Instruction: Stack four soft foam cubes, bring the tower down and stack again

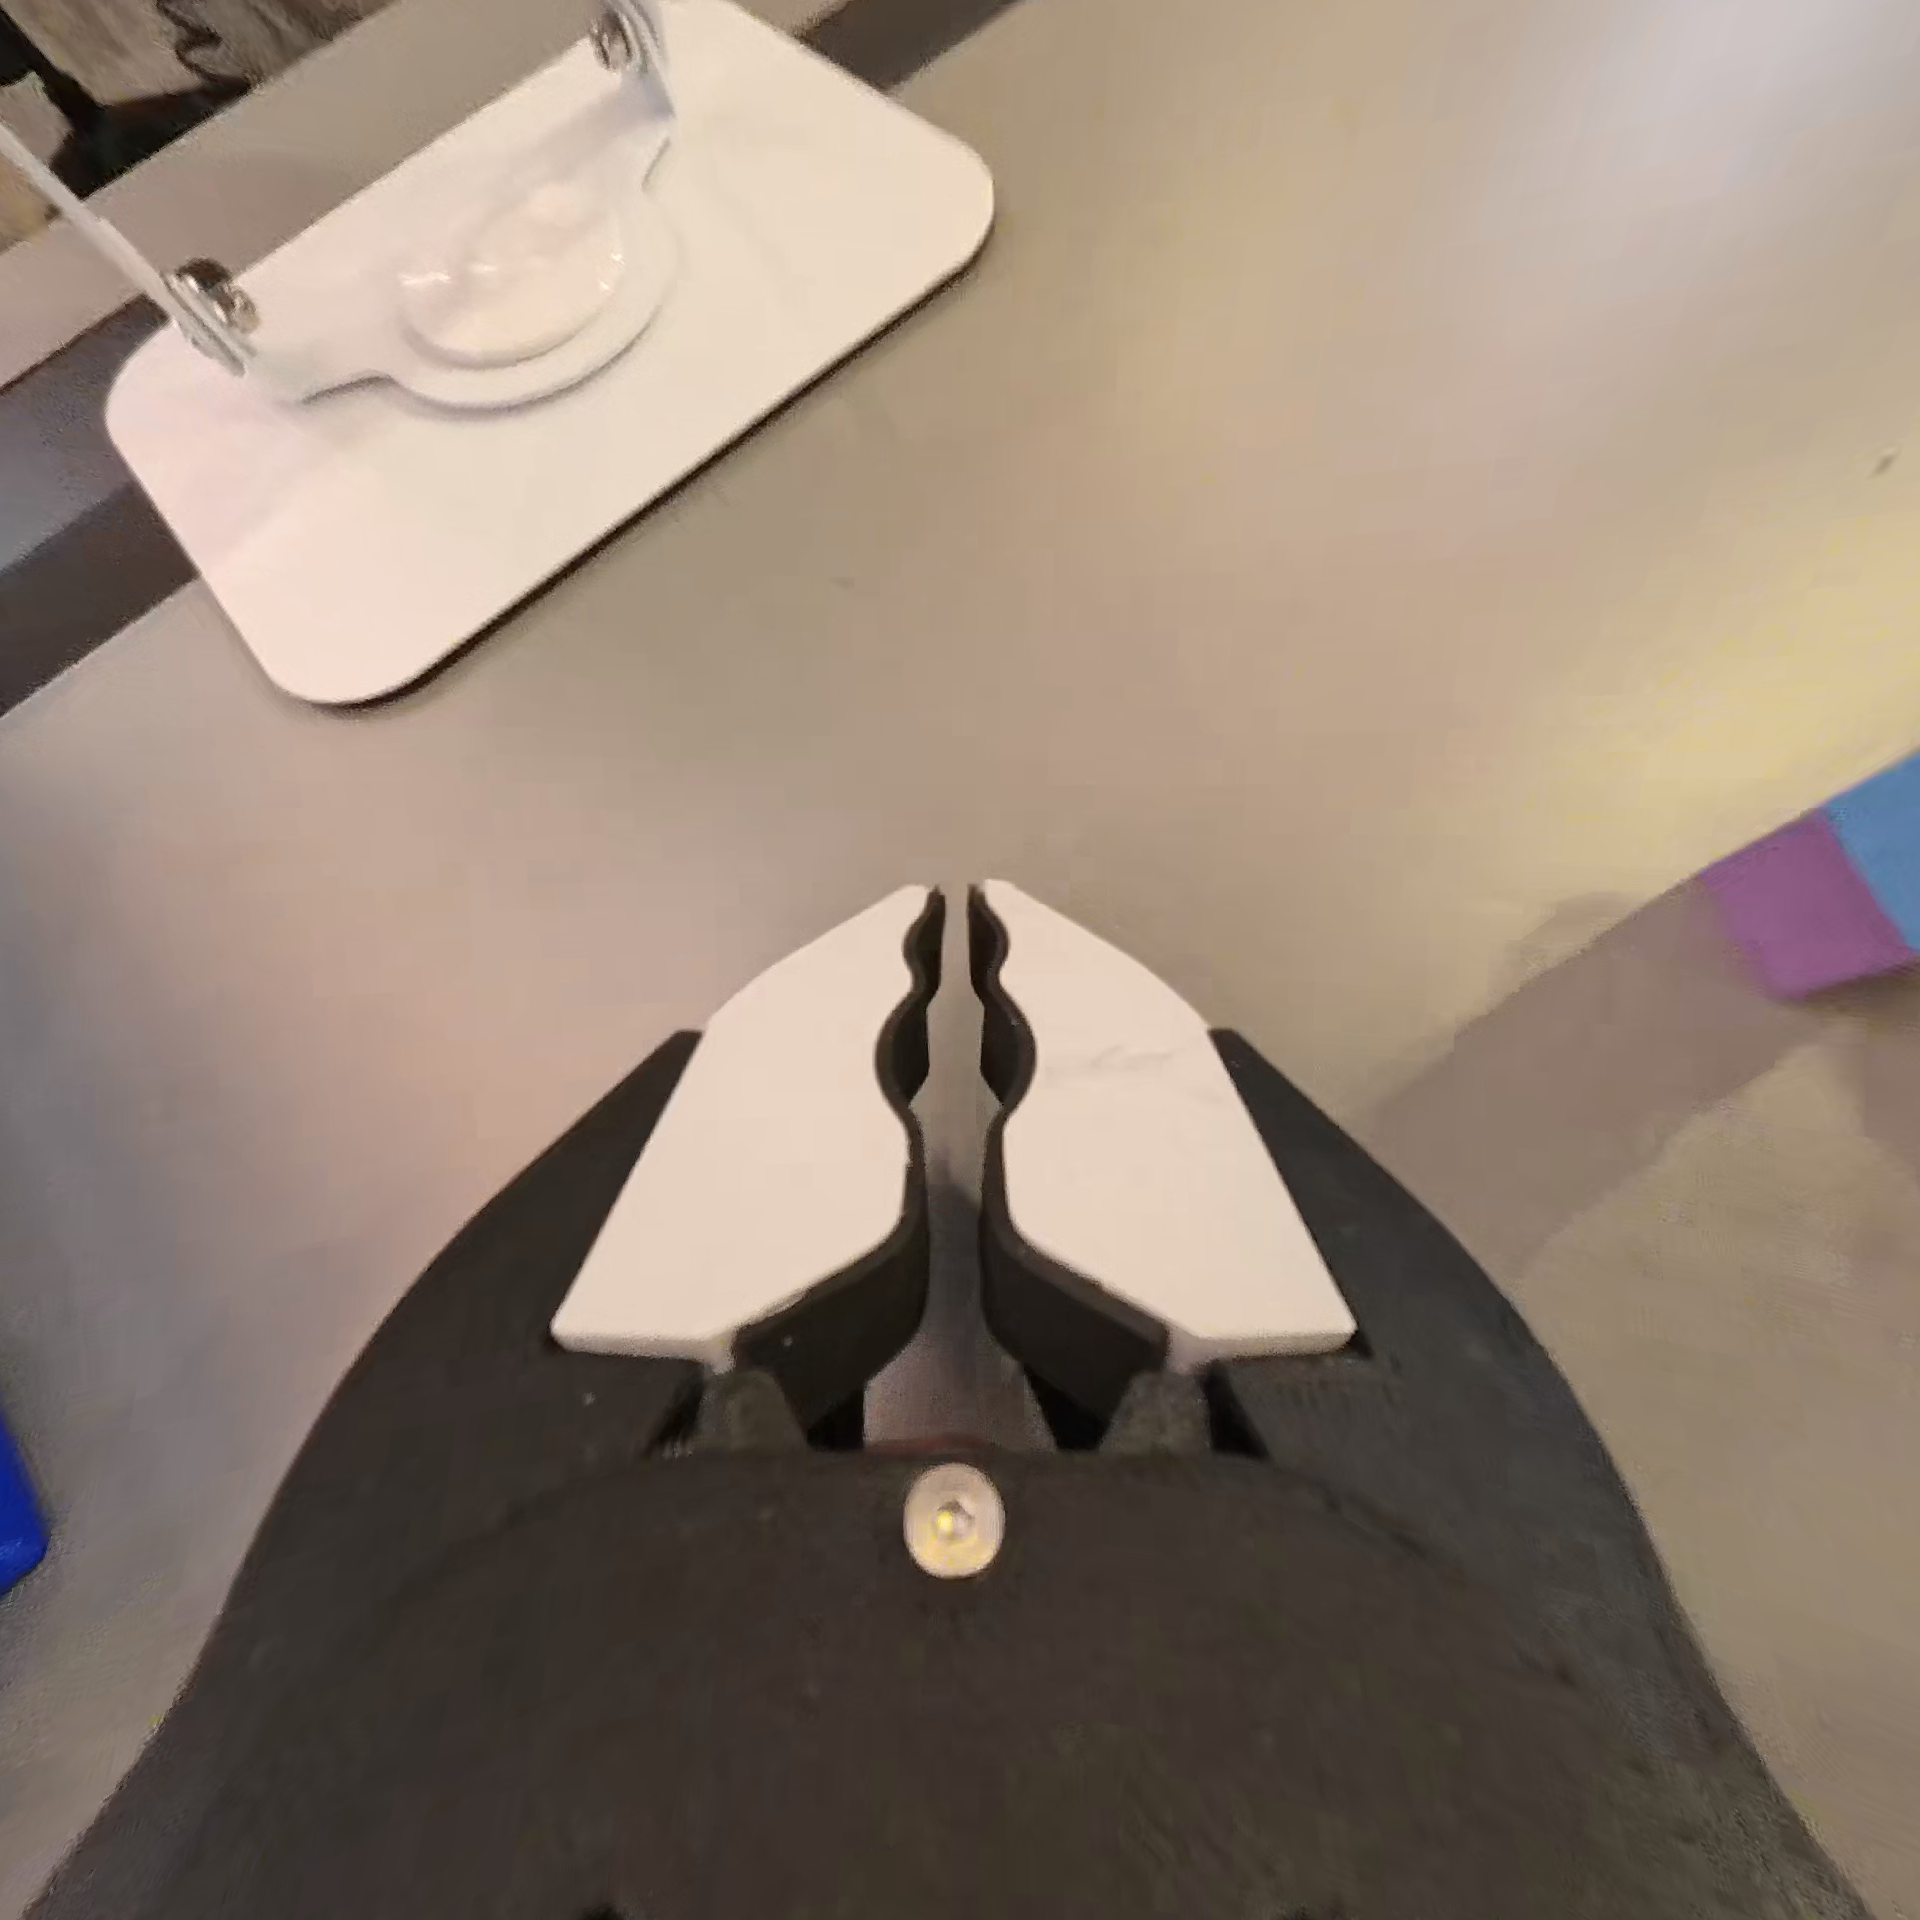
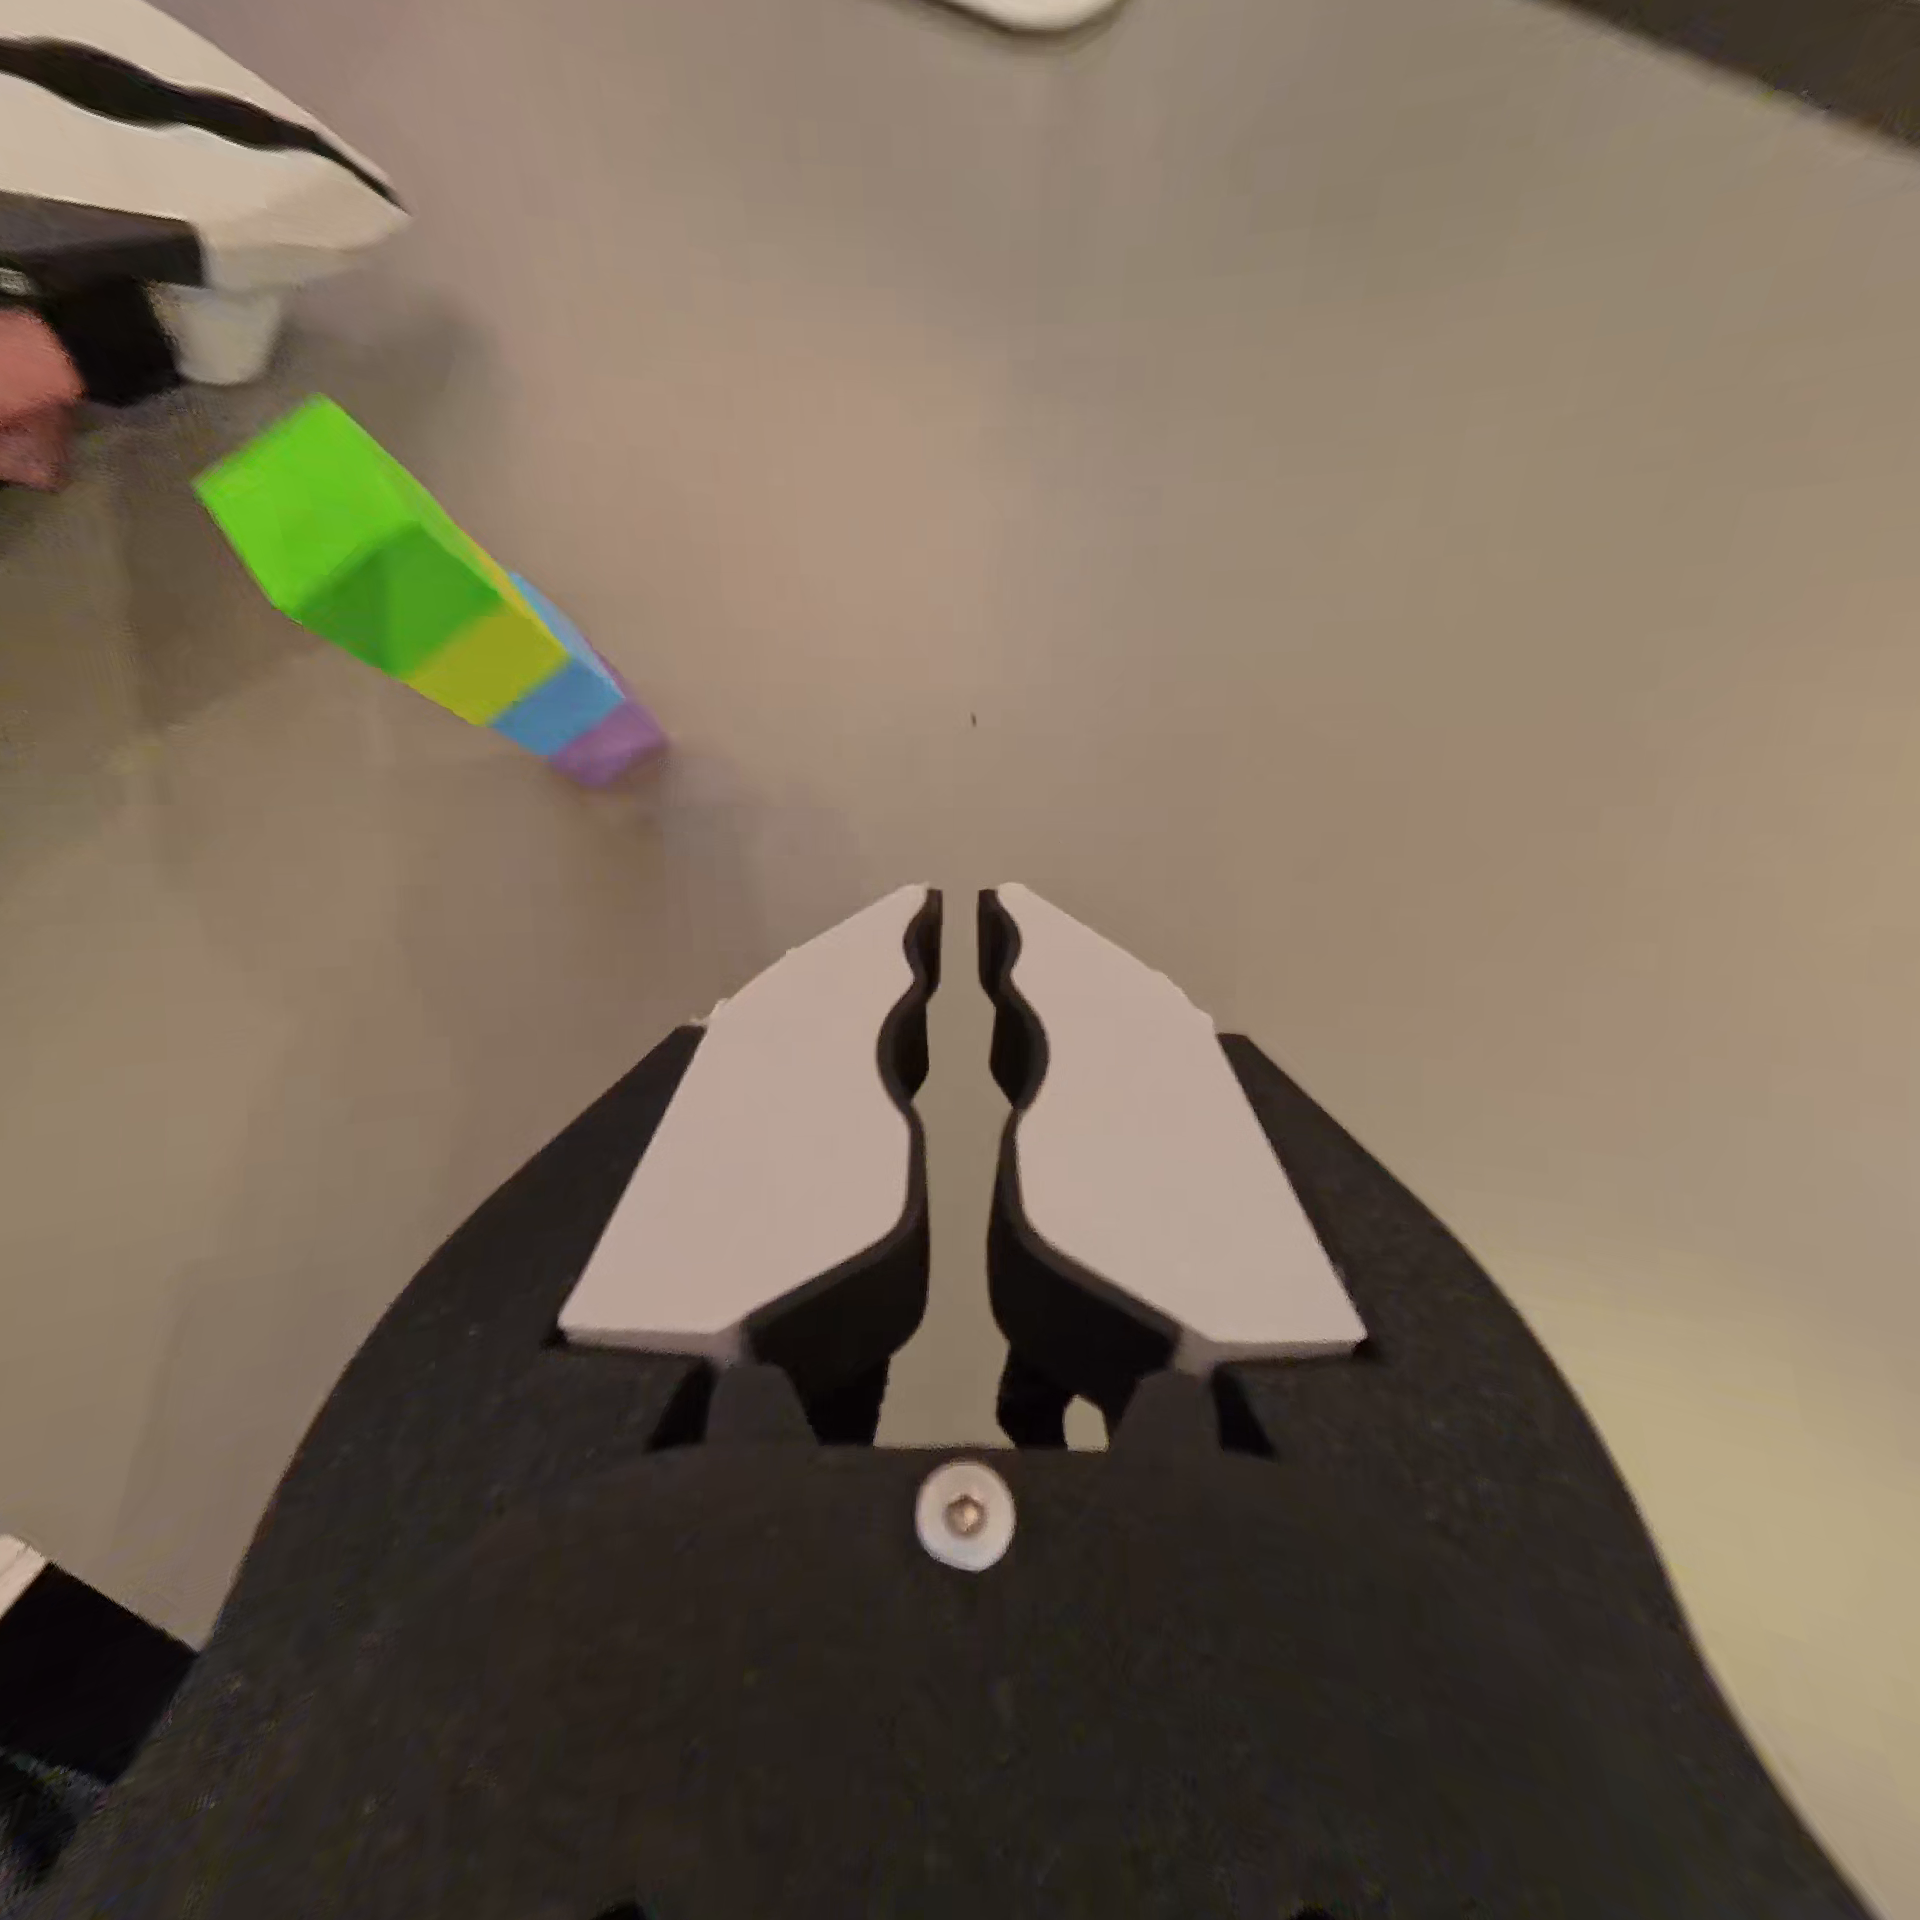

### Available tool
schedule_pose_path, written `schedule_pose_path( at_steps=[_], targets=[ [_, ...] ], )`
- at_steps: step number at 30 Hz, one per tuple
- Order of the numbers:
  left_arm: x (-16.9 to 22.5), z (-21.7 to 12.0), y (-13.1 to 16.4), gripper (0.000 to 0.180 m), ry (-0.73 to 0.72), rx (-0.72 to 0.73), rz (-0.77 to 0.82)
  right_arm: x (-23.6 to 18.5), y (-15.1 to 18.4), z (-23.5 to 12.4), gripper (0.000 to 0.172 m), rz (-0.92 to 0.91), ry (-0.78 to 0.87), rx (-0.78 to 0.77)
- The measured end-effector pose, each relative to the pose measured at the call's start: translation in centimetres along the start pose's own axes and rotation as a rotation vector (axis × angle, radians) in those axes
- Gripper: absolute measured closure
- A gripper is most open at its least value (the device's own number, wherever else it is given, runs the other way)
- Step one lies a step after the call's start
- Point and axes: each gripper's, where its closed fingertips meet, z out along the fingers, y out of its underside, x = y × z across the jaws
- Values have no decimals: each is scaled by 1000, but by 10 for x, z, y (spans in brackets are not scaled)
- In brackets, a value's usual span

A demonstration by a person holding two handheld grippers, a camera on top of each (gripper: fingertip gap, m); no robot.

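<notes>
Left gripper, white fingers with black wavy pads: nearly closed on nothing, a thin sliver of grey tabletop showing between the tips. Right gripper, same build: likewise drawn almost together, a slightly wider slit, nothing in the grasp, bare table beneath.

Beyond the left tips, up and to the left: a flat white rounded-rectangle stand base with a clear domed disc and two screwed metal brackets, seen whole only in the left wrist view; in the right wrist view just a white sliver at the top edge. Far right of the left view: only a corner of the purple foam cube and the blue foam cube above it, cut by the frame.

In the right wrist view: the full tower of four soft foam cubes, standing on the table ahead and left of the right tips, well apart from them. Purple foam cube at the bottom, blue foam cube next, then a yellow foam cube, then a green foam cube on top. Above the tower, the left gripper in side view, near the green cube but apart from it, a hand partly cut off at the left edge.

Blurred by motion: cube edges and the small blue object at the left border, too cropped to identify.
</notes>
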Motion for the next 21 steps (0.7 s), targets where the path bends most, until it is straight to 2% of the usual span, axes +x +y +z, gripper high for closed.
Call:
schedule_pose_path(
  at_steps=[3,6,12,21],
  targets=[
    [1,-8,10,179,-51,-19,44,3,27,12,170,47,-16,-31],
    [2,-18,19,180,-75,-26,36,14,39,16,172,43,20,-53],
    [-7,-43,42,180,-99,-37,-92,40,53,16,172,75,92,-43],
    [-20,-74,70,180,-120,-31,-235,54,65,15,172,91,128,-60]
  ],
)
